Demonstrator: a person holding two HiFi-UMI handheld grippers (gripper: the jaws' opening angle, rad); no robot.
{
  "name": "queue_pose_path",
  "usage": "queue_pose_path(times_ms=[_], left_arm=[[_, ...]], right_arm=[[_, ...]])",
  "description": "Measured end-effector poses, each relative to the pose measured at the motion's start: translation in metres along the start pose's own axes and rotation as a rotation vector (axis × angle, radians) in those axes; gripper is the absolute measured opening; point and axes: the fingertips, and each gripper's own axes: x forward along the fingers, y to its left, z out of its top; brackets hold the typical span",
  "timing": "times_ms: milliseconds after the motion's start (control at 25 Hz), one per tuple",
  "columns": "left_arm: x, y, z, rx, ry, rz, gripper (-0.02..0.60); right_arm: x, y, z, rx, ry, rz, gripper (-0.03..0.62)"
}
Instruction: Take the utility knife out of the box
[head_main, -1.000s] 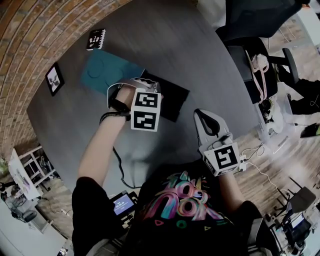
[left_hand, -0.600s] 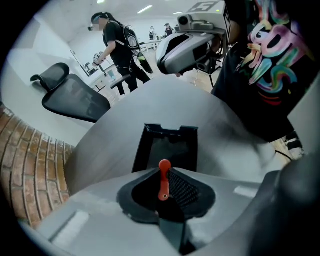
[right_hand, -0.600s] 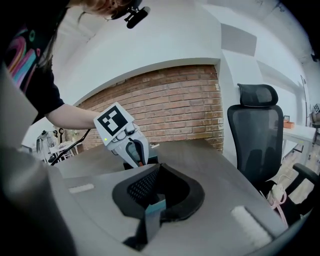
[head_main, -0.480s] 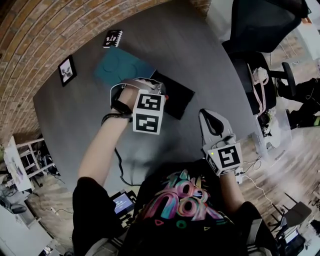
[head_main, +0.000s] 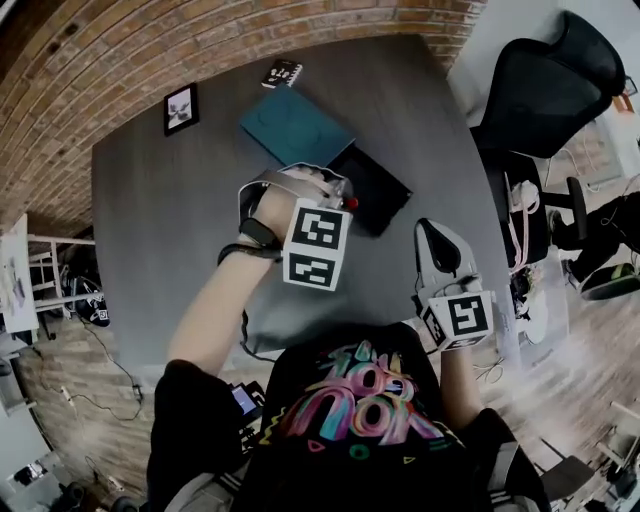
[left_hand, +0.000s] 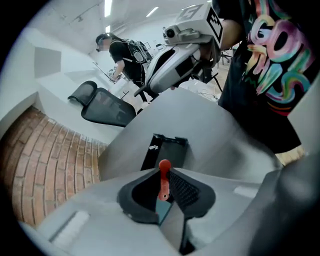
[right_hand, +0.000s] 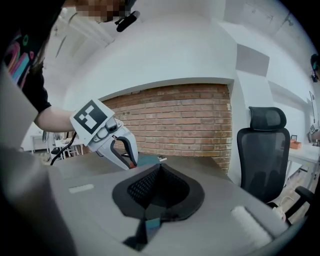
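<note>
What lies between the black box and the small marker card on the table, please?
A flat teal sheet lies between them, seen in the head view.

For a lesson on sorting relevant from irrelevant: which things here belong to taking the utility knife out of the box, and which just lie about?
Job: utility knife, clamped in the left gripper; black box.
Lying about: teal panel; two marker cards; office chair; right gripper, shut and empty.

Dark grey table (head_main: 180, 220), four flat items on it.
Black box (head_main: 385, 195) lies open near the table's middle; teal panel (head_main: 290, 125) just beside it, far-left; small marker card (head_main: 282, 72) beyond the panel; framed marker card (head_main: 181, 108) well left of the box.
</note>
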Motion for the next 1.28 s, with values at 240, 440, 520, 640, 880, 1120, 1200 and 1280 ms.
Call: queue_pose_path(times_ms=[240, 440, 520, 640, 880, 1120, 1200, 1280], left_arm=[[-0.047, -0.013, -0.005, -0.112, -0.022, 0.160, 0.054], [-0.083, -0.034, -0.019, -0.292, -0.089, 0.251, 0.055], [-0.094, -0.041, -0.030, -0.383, -0.112, 0.289, 0.055], [-0.110, -0.048, -0.043, -0.521, -0.166, 0.366, 0.055], [-0.136, -0.053, -0.060, -0.765, -0.289, 0.557, 0.055], [-0.157, -0.055, -0.067, -1.029, -0.476, 0.716, 0.055], [-0.168, -0.054, -0.072, -1.138, -0.565, 0.772, 0.055], [-0.176, -0.058, -0.079, -1.240, -0.641, 0.800, 0.055]], right_arm=[[0.001, 0.018, 0.019, -0.033, -0.067, 0.036, -0.002], [0.006, 0.043, 0.030, -0.055, -0.096, 0.071, -0.002], [0.010, 0.055, 0.033, -0.058, -0.106, 0.086, -0.002], [0.014, 0.072, 0.037, -0.071, -0.109, 0.111, -0.002], [0.019, 0.083, 0.041, -0.097, -0.110, 0.124, -0.002], [0.023, 0.086, 0.044, -0.098, -0.106, 0.117, -0.002], [0.024, 0.089, 0.048, -0.105, -0.110, 0.118, -0.002], [0.025, 0.093, 0.050, -0.110, -0.117, 0.124, -0.002]])
